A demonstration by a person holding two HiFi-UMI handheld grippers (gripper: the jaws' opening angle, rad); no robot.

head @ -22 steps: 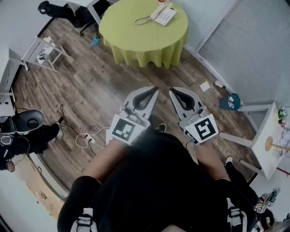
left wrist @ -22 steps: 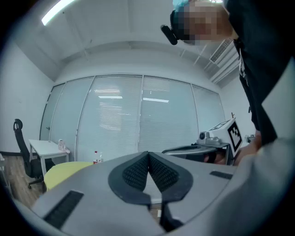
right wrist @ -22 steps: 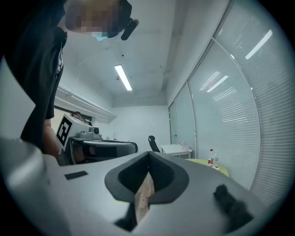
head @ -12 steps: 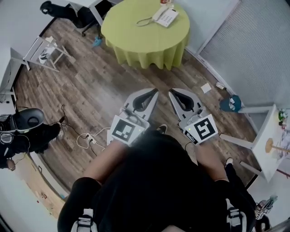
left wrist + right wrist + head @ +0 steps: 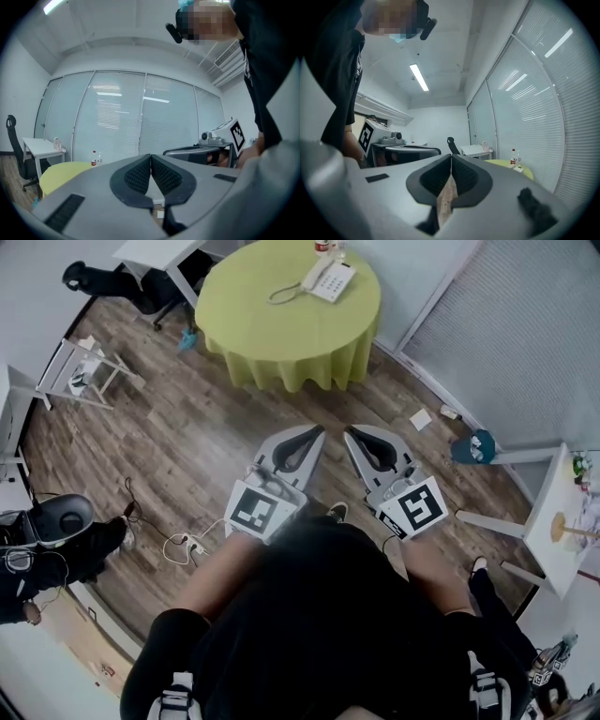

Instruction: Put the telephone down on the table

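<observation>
1. Jaws of the left gripper (image 5: 150, 161) are pressed together, nothing between them
2. Right gripper (image 5: 451, 161) jaws are closed too, and empty
3. Both grippers are held level, side by side in front of the person's body, tips near each other but apart, over the wood floor (image 5: 187, 446)
4. Telephone (image 5: 328, 279) lies on the round table (image 5: 281, 334), which has a green cloth; it sits toward the far side, and its cord (image 5: 281, 294) loops out to the left on the cloth
5. Table stands well apart from both grippers, across the room near the blinds (image 5: 525, 324)
6. Small bottle (image 5: 323, 246) stands just behind the telephone at the table's far edge
7. White folding rack (image 5: 89, 367) stands left of the table; a paper slip (image 5: 420, 418) lies on the floor to the right of the table
</observation>
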